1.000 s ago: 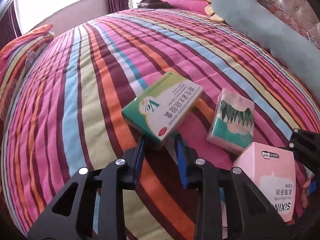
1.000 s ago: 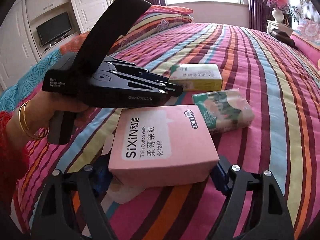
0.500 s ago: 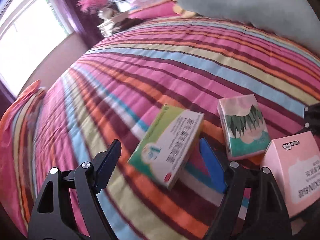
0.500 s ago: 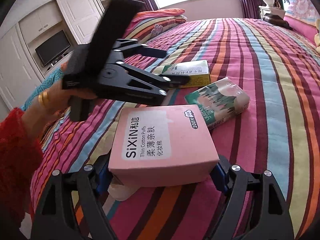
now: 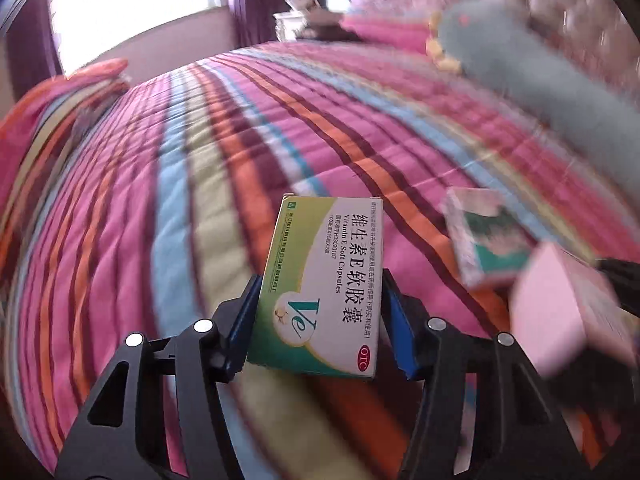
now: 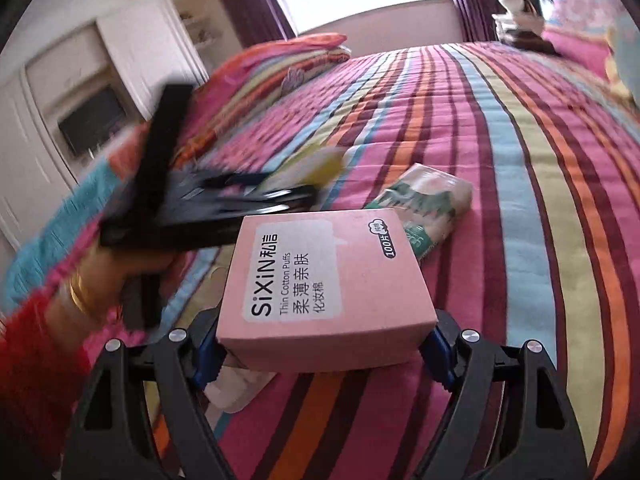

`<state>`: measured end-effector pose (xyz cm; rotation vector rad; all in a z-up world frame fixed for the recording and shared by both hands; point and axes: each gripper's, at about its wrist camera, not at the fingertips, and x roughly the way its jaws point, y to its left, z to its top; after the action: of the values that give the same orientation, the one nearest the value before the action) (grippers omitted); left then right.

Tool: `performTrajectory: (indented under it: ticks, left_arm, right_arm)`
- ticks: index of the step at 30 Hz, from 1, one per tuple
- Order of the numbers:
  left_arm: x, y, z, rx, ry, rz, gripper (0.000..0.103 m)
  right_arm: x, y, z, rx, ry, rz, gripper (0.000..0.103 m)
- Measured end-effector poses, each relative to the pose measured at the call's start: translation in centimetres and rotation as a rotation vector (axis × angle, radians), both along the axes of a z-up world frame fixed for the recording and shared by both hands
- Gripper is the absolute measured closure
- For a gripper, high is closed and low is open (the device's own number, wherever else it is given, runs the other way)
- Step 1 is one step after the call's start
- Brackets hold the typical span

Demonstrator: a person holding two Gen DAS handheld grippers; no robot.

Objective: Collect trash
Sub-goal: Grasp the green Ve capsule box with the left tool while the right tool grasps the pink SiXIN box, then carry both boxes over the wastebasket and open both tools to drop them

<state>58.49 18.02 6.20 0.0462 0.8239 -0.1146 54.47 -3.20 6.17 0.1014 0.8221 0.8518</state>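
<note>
Claws both loaded now: left claw [image 5: 318,316] has just closed its jaws on the vitamin box [image 5: 326,280] and tipped it up off the bed [image 5: 160,184], right claw [image 6: 320,350] grips the pink cotton-puff box [image 6: 326,284], tissue pack [image 6: 424,204] unclaimed mid-bed.

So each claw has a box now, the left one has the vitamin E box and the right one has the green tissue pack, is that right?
Not quite. The right claw is closed on the pink cotton puffs box, as the right wrist view shows; the green tissue pack lies on the bedspread beyond it. The left claw, whose jaws have just been closing, does have the vitamin E box.
</note>
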Motion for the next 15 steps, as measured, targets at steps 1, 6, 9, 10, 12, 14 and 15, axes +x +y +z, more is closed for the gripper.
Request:
performTrajectory:
  ticks: [1, 6, 9, 10, 12, 14, 15]
  left_arm:
    - [-1.5, 0.7, 0.4, -0.023, -0.005, 0.019, 0.047]
    - [-14.6, 2.4, 1.7, -0.075, -0.029, 0.085, 0.047]
    - [-23.0, 1.2, 1.8, -0.106, -0.033, 0.094, 0.047]
    - [-25.4, 0.7, 1.9, -0.118, -0.038, 0.094, 0.047]
    - [-32.1, -1.4, 2.2, -0.136, -0.075, 0.068, 0.047]
    - [-36.9, -3.4, 2.3, -0.144, -0.094, 0.058, 0.047]
    - [-39.7, -4.7, 2.4, -0.153, -0.103, 0.050, 0.047]
  right_arm:
    - [-0.1, -0.6, 0.0, 0.019, 0.010, -0.006, 0.027]
    - [-2.8, -3.1, 0.3, 0.047, 0.021, -0.092, 0.027]
    - [-7.6, -4.9, 0.2, 0.059, 0.030, -0.144, 0.027]
    - [-9.7, -5.5, 0.7, 0.053, 0.002, -0.160, 0.027]
    - [-15.0, -7.1, 1.7, 0.074, -0.059, -0.179, 0.027]
    - [-20.2, -8.7, 2.1, 0.095, -0.082, -0.190, 0.027]
    - [-23.3, -9.4, 2.1, 0.100, -0.090, -0.185, 0.027]
